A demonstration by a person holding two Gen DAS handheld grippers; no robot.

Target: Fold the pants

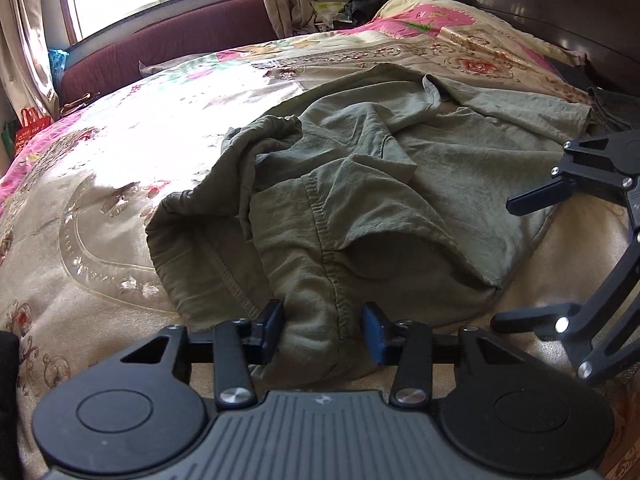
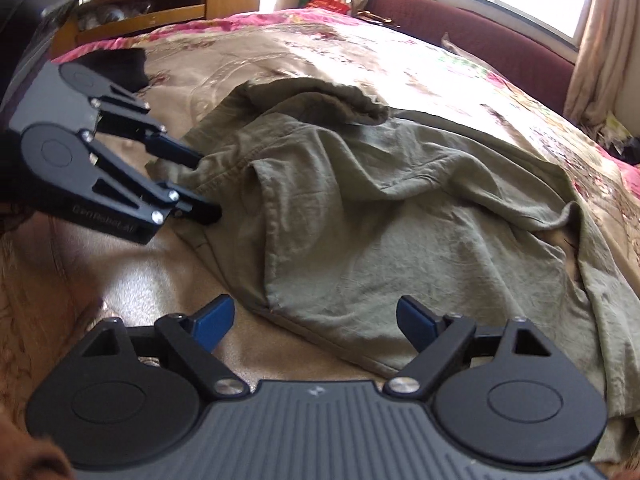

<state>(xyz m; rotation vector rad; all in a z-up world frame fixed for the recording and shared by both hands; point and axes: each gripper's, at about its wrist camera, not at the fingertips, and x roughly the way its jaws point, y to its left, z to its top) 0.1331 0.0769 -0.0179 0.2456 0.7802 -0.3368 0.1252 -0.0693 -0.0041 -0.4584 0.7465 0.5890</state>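
Olive-green pants [image 1: 360, 184] [image 2: 380, 220] lie crumpled on a floral bed cover [image 1: 120, 160]. My left gripper [image 1: 324, 332] is at their near edge. Its jaws stand partway closed, with a bulging roll of seamed fabric between the blue pads. Whether the pads press on it is unclear. In the right wrist view the left gripper [image 2: 204, 184] pokes into the cloth's left edge. My right gripper [image 2: 316, 320] is wide open, its fingers straddling the near hem without touching it. From the left wrist view the right gripper [image 1: 516, 260] hovers at the pants' right edge.
A maroon padded bench [image 1: 180, 36] runs under the window beyond the bed. A dark headboard [image 1: 540, 8] stands at the far right. A wooden cabinet [image 2: 160, 4] and a black cloth [image 2: 120, 64] are past the bed's other end. More dark fabric [image 1: 616, 108] lies beside the pants.
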